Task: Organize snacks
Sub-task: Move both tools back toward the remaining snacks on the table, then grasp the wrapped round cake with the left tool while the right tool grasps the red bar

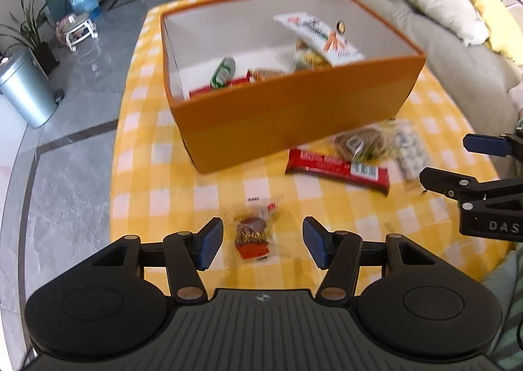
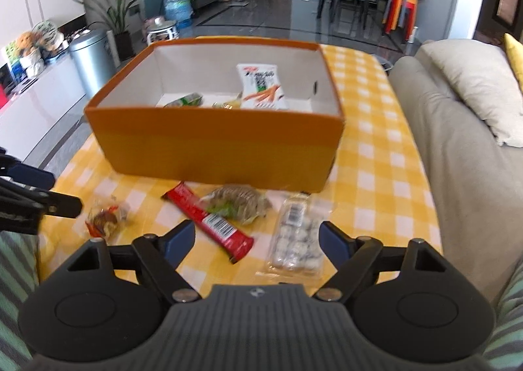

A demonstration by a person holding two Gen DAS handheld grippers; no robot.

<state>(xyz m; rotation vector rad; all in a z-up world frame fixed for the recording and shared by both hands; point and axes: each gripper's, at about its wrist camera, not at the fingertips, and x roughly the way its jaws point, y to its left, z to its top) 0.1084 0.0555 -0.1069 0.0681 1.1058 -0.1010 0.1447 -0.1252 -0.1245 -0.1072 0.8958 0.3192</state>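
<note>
box (image 2: 215,155) on table (image 2: 376,175), snack bar (image 2: 209,224) before it

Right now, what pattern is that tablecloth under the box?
Yellow and white checks on the tablecloth, clearest in the right wrist view.

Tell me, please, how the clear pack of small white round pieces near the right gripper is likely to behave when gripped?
The clear pack lies flat on the checked cloth, so it should not roll. Its glossy film looks slippery and probably soft, so it may buckle between the open right gripper's pads. The round pieces inside might shift or crush.
</note>
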